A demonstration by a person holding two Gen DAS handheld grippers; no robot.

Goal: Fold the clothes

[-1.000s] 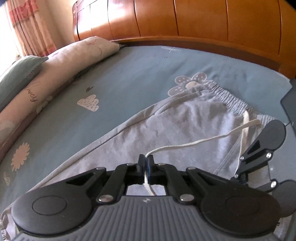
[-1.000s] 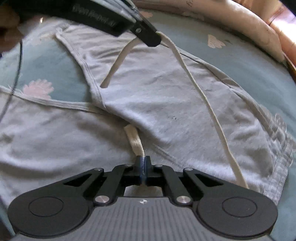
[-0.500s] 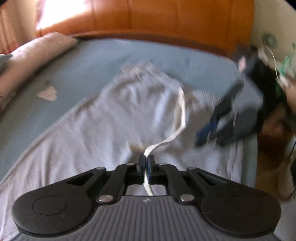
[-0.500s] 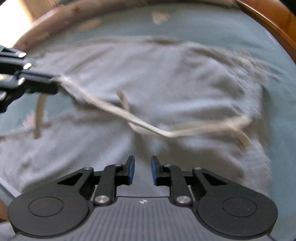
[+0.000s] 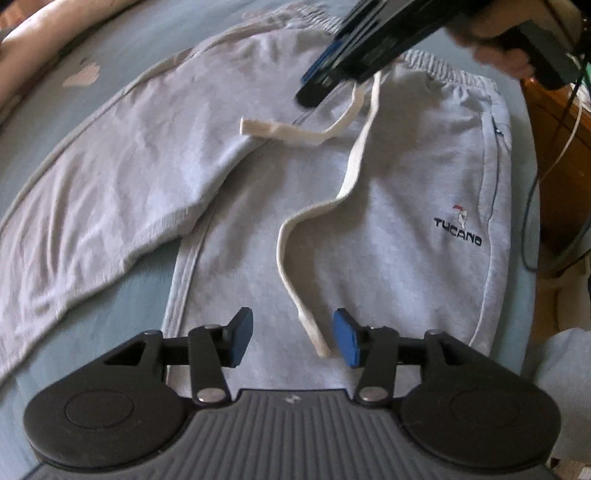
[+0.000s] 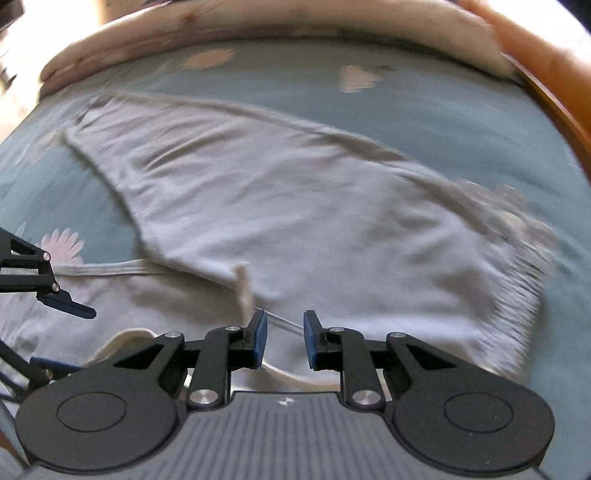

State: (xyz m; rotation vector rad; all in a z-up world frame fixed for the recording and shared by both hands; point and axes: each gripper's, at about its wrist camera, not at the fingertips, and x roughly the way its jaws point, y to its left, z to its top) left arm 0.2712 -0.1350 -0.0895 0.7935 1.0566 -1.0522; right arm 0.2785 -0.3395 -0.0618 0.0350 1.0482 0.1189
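Note:
Grey sweatpants (image 5: pixel 406 206) with a TUCANO logo lie flat on the bed, one leg (image 5: pixel 122 173) spread off to the left. Their white drawstring (image 5: pixel 347 177) lies loose across the front. My left gripper (image 5: pixel 294 341) points steeply down over the pants and its jaws are opening. One end of the drawstring (image 5: pixel 319 341) lies between the pads, untouched. My right gripper (image 6: pixel 282 339) stands a little open over the waist area with nothing pressed between its pads. It also shows in the left wrist view as the right gripper (image 5: pixel 332 70), held by a hand (image 5: pixel 495 48).
A blue flowered sheet (image 6: pixel 424 110) covers the bed. A long pillow (image 6: pixel 258 33) lies along its far side beside the wooden headboard (image 6: pixel 554 96). Cables (image 5: pixel 554 155) hang past the bed's right edge by wooden furniture (image 5: pixel 554 122). The left gripper (image 6: pixel 55 295) shows at the right wrist view's left edge.
Both grippers were shut on drawstring ends and have let go. The cord now lies slack on the pants. My left gripper has dropped lower and tipped down.

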